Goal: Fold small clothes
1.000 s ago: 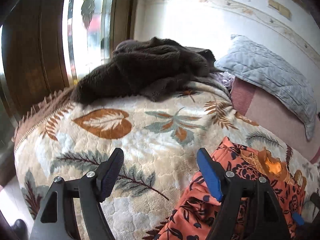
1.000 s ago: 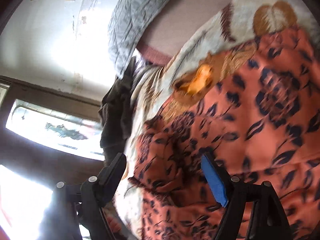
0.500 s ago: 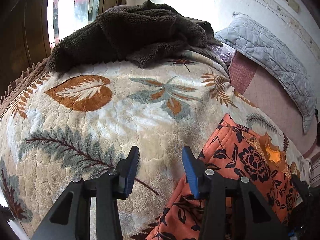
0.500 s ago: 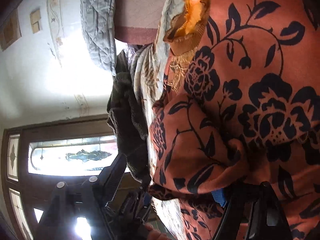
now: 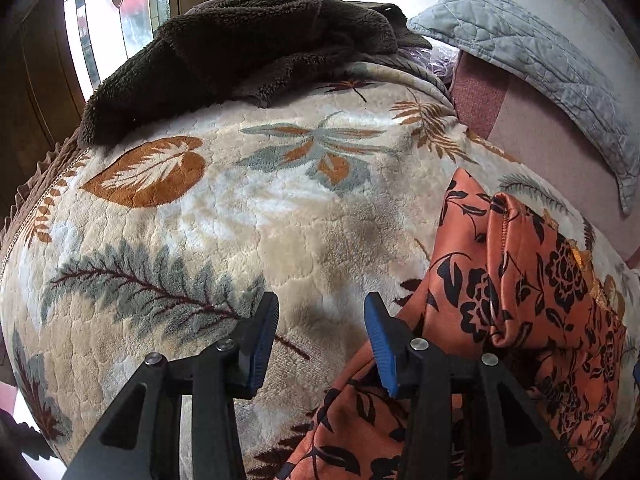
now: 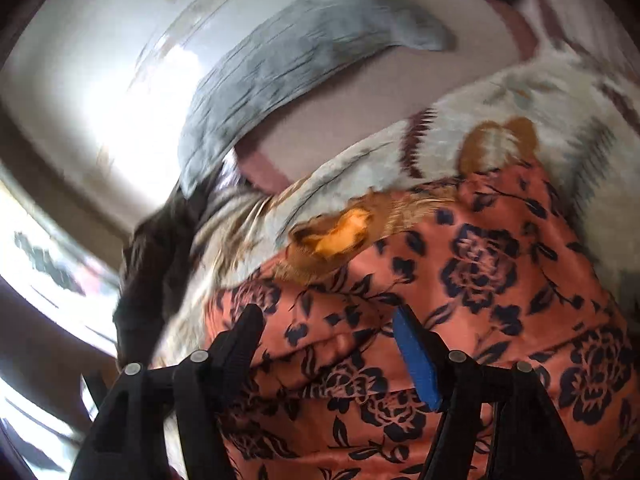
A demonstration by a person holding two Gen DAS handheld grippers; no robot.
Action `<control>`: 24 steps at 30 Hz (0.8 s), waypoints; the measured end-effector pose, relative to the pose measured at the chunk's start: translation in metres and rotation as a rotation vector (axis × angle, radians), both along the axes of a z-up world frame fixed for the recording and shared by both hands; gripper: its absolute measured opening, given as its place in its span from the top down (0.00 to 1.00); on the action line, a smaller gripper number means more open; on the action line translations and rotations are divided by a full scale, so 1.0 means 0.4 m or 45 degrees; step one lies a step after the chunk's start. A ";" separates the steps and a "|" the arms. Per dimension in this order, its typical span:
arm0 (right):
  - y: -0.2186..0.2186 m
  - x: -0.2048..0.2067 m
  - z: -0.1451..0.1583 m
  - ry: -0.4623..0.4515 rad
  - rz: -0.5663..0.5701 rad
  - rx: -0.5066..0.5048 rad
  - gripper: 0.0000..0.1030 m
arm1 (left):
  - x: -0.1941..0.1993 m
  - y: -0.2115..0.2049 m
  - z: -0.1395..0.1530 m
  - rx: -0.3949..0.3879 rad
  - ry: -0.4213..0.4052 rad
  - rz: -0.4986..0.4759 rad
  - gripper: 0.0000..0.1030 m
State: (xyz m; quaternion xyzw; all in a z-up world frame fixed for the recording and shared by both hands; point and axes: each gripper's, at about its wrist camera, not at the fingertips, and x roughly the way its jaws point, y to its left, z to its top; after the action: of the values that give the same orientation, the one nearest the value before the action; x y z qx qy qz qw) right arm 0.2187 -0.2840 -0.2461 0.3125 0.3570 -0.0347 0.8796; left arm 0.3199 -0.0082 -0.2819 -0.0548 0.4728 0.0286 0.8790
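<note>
An orange garment with black flowers (image 5: pixel 520 300) lies rumpled on the leaf-patterned blanket (image 5: pixel 240 208), at the right in the left wrist view. My left gripper (image 5: pixel 322 336) is open and empty, over bare blanket just left of the garment's edge. In the blurred right wrist view the same garment (image 6: pixel 460 320) fills the lower half. My right gripper (image 6: pixel 326 344) is open above it, with a raised fold of the cloth between the jaws; no grip shows.
A dark brown fleece (image 5: pixel 248 48) is heaped at the far end of the bed. A grey quilted pillow (image 5: pixel 532 56) and a pink sheet (image 5: pixel 552 152) lie at the far right. A window (image 5: pixel 120 12) and wooden frame stand at the left.
My left gripper narrowed, then stayed partly open, moving forward over the blanket. My right gripper swung quickly and the garment's fold now lies between its jaws; the cloth has bunched up more.
</note>
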 end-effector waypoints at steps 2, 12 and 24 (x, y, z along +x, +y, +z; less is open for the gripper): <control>0.117 0.061 0.021 0.043 0.264 -0.216 0.25 | 0.010 -0.004 -0.023 0.070 0.056 0.008 0.56; 0.393 0.216 -0.097 0.159 0.973 -0.797 0.25 | 0.032 0.026 -0.050 0.088 0.120 0.020 0.56; 0.170 0.265 -0.073 -0.010 0.455 -0.261 0.94 | 0.034 0.006 -0.035 0.075 0.082 -0.003 0.56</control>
State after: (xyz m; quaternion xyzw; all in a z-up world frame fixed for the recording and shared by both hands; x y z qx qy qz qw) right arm 0.3245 -0.2158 -0.2753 0.1532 0.3980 0.0868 0.9003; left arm 0.3335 -0.0057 -0.2957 -0.0273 0.5000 0.0432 0.8645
